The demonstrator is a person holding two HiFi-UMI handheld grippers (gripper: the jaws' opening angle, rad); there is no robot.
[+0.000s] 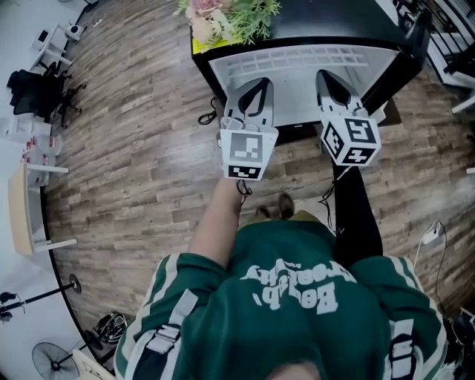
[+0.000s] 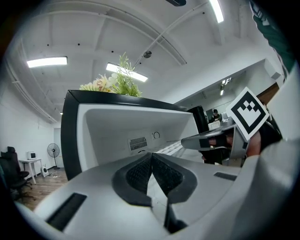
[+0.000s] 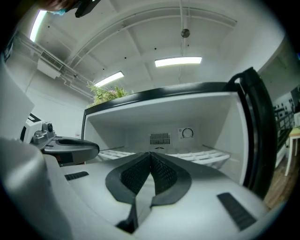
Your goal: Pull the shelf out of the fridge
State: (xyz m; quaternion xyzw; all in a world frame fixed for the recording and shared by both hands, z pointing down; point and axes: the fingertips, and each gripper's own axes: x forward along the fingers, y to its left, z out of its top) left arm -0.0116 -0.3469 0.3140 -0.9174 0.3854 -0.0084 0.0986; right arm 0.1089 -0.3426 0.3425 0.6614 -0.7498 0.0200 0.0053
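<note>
The small black fridge (image 1: 204,70) stands open in front of me, its interior white. The white slotted shelf (image 1: 297,59) lies inside; it also shows as the shelf (image 3: 208,154) behind my right jaws and as the shelf (image 2: 171,149) past my left ones. My left gripper (image 1: 256,87) hovers at the fridge's front left, its jaws shut on nothing (image 2: 151,157). My right gripper (image 1: 332,80) hangs beside it at the front right, jaws also shut and empty (image 3: 151,155). Neither gripper touches the shelf.
A potted plant (image 1: 230,18) sits on top of the fridge. The black fridge door (image 1: 404,52) swings open at the right. A white desk (image 1: 30,200), an office chair (image 1: 37,93) and a fan (image 1: 52,360) stand at the left on the wood floor.
</note>
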